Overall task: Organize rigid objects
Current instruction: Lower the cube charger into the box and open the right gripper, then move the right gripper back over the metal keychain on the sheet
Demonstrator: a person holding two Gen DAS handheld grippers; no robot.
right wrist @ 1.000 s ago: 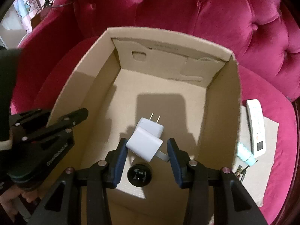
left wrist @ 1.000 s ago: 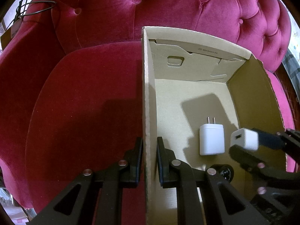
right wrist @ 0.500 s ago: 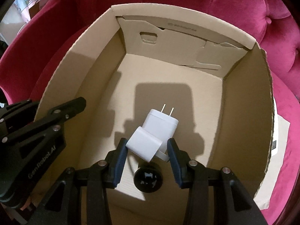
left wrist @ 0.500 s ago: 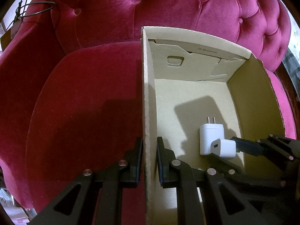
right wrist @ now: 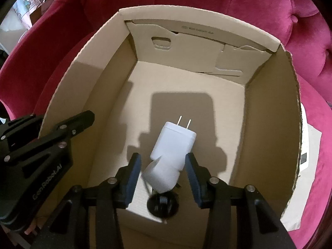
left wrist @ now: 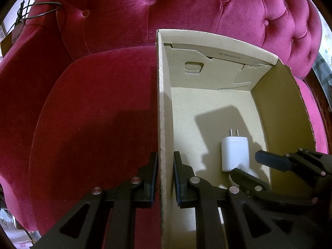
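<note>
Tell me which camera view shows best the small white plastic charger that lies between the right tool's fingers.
The right wrist view: the small white plastic charger lies almost whole in the cardboard box. The left wrist view shows only a sliver.

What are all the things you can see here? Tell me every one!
cardboard box: one, brown, on the sofa seat.
larger charger: one, white, prongs out, lying on the box floor.
smaller charger: one, white, between the right fingers, overlapping the larger one.
round black object: one, box floor; unclear what.
sofa: one, pink, tufted.
white remote-like device: one, right of the box.
left gripper: black, clamped on the box's side wall.
right gripper: black, opening.
</note>
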